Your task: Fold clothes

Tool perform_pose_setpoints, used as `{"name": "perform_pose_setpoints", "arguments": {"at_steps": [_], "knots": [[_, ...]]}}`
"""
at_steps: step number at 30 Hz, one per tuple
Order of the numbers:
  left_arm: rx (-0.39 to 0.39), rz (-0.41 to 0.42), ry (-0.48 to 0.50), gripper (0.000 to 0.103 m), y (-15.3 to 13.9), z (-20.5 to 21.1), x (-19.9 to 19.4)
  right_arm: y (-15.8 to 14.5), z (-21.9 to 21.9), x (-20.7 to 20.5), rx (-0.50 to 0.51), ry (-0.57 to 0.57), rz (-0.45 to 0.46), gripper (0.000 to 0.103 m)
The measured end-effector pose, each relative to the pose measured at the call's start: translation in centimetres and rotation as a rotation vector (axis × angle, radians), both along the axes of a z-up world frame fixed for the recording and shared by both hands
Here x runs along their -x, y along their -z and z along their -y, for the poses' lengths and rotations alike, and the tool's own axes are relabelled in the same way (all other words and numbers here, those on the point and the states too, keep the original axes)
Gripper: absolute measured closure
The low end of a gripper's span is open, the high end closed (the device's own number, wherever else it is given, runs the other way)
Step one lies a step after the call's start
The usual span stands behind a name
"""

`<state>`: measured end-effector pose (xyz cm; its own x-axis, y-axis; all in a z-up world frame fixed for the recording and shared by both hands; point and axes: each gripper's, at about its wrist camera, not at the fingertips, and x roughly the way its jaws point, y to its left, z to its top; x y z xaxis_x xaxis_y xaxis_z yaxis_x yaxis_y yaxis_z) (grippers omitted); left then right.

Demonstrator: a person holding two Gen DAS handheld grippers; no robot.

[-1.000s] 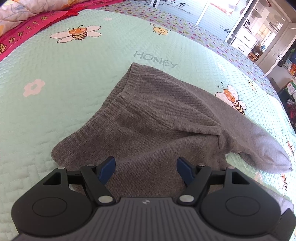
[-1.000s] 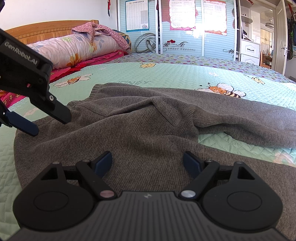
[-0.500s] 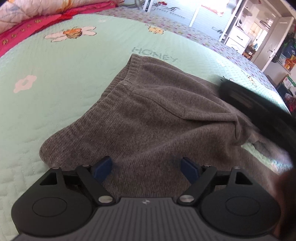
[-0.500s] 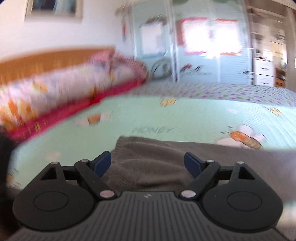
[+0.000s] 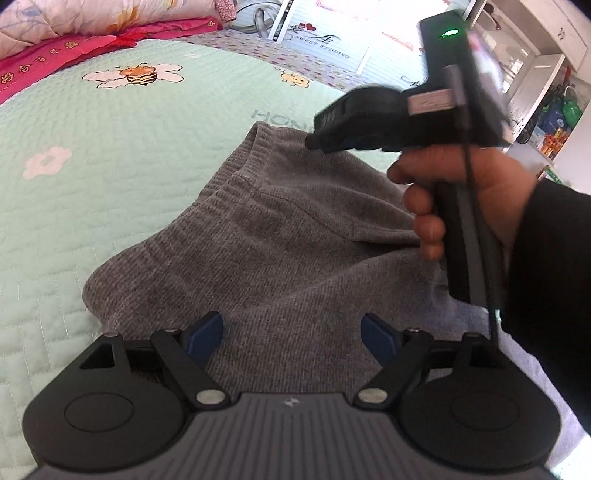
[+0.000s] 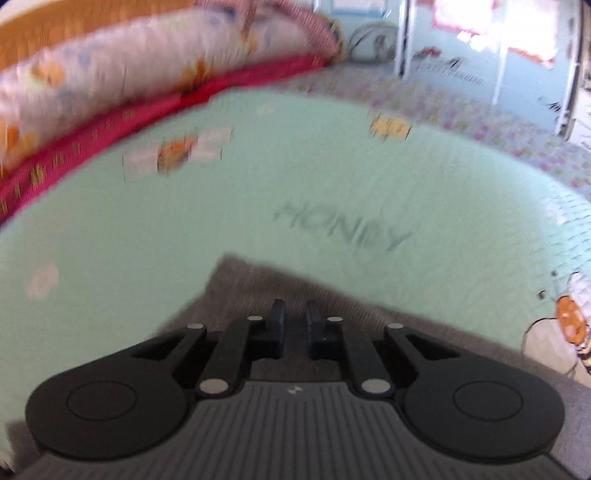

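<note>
The grey knit garment (image 5: 280, 236) lies crumpled on the bed (image 5: 110, 155). The right hand-held gripper (image 6: 295, 317) is closing over its far corner, no cloth visibly pinched yet; the left hand-held gripper (image 5: 291, 334) hovers agape above the near edge. Best to pinch the ribbed hem fully before lifting

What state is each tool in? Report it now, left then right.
Left tool: open, holding nothing, above the grey knit garment.
Right tool: closing at the garment's ribbed edge; a grip cannot be told.

A big bed (image 5: 110, 177) with a green bee blanket. 1 gray sweater (image 5: 280, 236) lies on it, with pillows (image 5: 92, 14) at the head.
</note>
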<state>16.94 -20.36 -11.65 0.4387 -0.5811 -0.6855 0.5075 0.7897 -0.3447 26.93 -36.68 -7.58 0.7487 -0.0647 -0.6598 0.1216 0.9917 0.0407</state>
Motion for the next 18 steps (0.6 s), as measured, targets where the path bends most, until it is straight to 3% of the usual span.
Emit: {"name": "perform_pose_setpoints", "arguments": {"at_steps": [2, 5, 7, 9, 11, 14, 18], "knots": [[0.005, 0.000, 0.004, 0.018, 0.0, -0.1, 0.2, 0.2, -0.3, 0.1, -0.016, -0.042, -0.008, 0.069], [-0.016, 0.016, 0.016, 0.018, 0.3, -0.1, 0.5, 2.1, -0.8, -3.9, 0.025, -0.058, -0.135, 0.067], [-0.022, 0.028, 0.026, 0.018, 0.4, 0.0, 0.7, 1.8, 0.5, -6.0, -0.002, 0.005, -0.121, 0.067], [-0.029, 0.031, 0.031, 0.018, 0.3, 0.1, 0.8, -0.1, 1.6, -5.8, -0.011, 0.094, -0.046, 0.065], [-0.032, 0.032, 0.035, 0.018, 0.3, 0.0, 0.8, -2.1, 2.3, -4.2, -0.027, 0.126, 0.010, 0.062], [-0.006, 0.021, 0.039, 0.018, 0.2, -0.5, 0.7, -3.5, 2.1, 0.6, 0.000, 0.114, 0.019, 0.036], [0.055, 0.013, 0.035, 0.018, -0.3, -1.2, 0.9, -1.4, 2.1, 7.4, 0.034, 0.112, -0.051, 0.033]]}}
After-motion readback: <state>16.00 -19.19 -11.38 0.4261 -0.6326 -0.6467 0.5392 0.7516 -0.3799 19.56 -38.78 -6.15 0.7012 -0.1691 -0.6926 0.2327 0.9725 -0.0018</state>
